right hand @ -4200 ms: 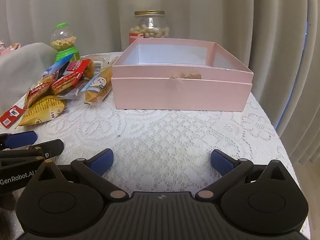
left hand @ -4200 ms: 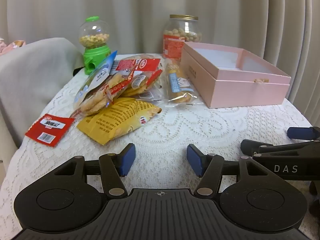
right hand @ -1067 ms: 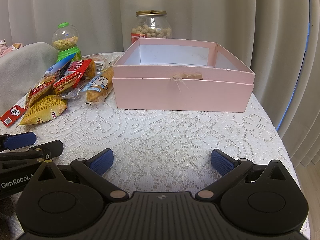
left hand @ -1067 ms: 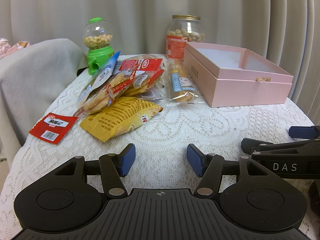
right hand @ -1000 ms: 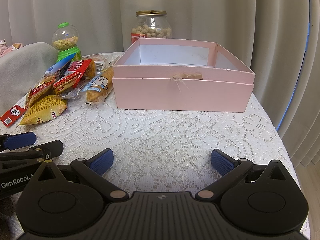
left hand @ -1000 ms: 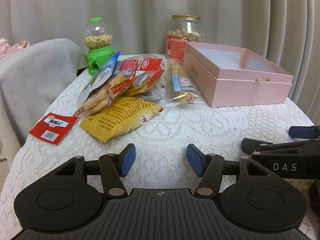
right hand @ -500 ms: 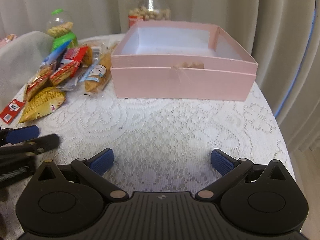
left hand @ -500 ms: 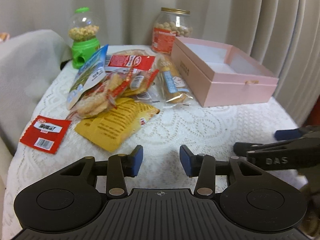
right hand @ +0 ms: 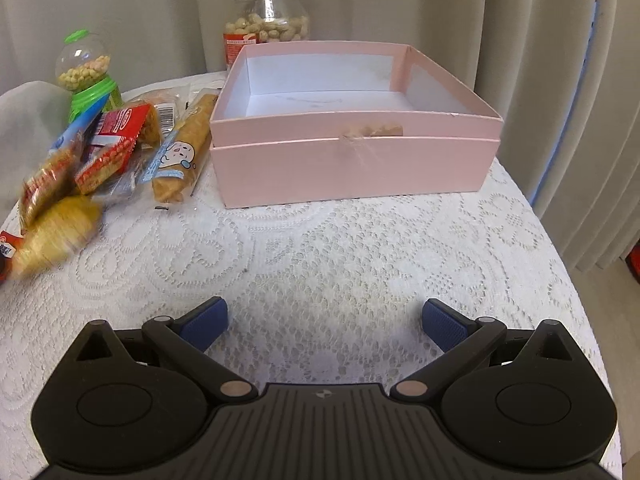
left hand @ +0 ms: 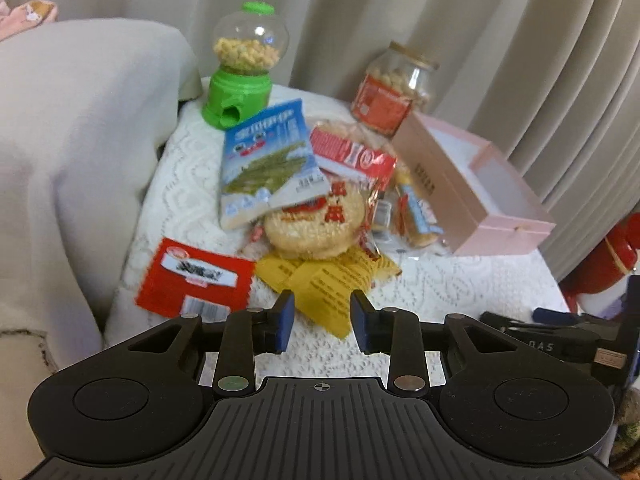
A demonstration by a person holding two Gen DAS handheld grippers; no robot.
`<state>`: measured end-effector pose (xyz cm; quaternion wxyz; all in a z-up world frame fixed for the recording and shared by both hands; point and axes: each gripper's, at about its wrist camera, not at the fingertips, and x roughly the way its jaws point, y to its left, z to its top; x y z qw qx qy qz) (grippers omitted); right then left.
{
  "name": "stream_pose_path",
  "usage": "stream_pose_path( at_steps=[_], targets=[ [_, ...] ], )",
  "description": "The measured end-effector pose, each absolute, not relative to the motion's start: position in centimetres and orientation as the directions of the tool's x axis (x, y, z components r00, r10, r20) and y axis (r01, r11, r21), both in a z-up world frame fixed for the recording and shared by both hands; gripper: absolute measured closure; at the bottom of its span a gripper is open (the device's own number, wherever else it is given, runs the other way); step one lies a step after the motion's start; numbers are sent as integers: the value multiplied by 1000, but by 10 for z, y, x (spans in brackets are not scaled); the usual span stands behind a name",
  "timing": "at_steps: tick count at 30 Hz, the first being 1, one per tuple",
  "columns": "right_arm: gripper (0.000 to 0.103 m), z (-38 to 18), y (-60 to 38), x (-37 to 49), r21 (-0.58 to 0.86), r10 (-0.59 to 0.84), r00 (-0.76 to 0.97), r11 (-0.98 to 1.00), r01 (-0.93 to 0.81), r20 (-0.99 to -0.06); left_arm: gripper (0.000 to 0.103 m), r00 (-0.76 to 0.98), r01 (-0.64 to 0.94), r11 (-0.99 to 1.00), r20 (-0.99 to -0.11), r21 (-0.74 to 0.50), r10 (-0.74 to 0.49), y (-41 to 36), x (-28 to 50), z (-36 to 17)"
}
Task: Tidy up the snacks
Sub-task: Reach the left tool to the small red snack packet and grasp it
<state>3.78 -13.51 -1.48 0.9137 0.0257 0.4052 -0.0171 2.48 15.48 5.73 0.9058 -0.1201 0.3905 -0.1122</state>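
A heap of snack packets lies on the lace tablecloth: a blue packet [left hand: 268,156], a round rice cracker pack [left hand: 316,220], a red flat packet [left hand: 192,280] and a yellow packet [left hand: 332,280]. My left gripper [left hand: 323,320] hovers just short of the yellow packet and its jaws are closing. The packet's near corner shows through the gap, but the pads do not touch it. The open pink box [right hand: 352,160] is empty inside. My right gripper [right hand: 324,320] stands wide open over bare tablecloth in front of the box. A bread stick packet [right hand: 184,156] lies against the box's left side.
A green candy dispenser [left hand: 240,80] and a glass jar of nuts [right hand: 266,20] stand at the back of the table. A grey draped cloth [left hand: 72,140] rises along the left edge. Curtains hang behind. A red object [left hand: 600,260] sits past the table's right edge.
My left gripper has swung left and closer to the snack heap, and its jaws have narrowed. It has dropped out of the right wrist view. The right gripper has tipped slightly down.
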Motion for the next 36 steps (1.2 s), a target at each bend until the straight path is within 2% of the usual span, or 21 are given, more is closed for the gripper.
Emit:
stream_pose_path(
  at_steps=[5,10,15,20,28,36],
  targets=[
    [1,-3,-116,53,65,67,622,998,-26,-780,68,711,43,960,-667,-278,-224,172,32,66],
    [1,19,-68,55,116,199,645,979,-169,-738,68,751,-48,986,-657,-161,-71,186,37,59],
    [1,27,-16,71,180,325,612,941,-288,-721,68,721,-69,985,-690,-158,-60,198,38,42],
    [1,10,17,87,97,276,601,945,-313,-750,68,727,-66,988,-685,-142,-50,198,38,35],
    [1,4,-29,79,52,174,666,979,-199,-726,68,751,-81,994,-660,-77,11,190,42,30],
    [1,6,-44,63,63,192,672,975,-212,-715,68,746,-68,993,-666,-94,-12,187,45,29]
  ],
)
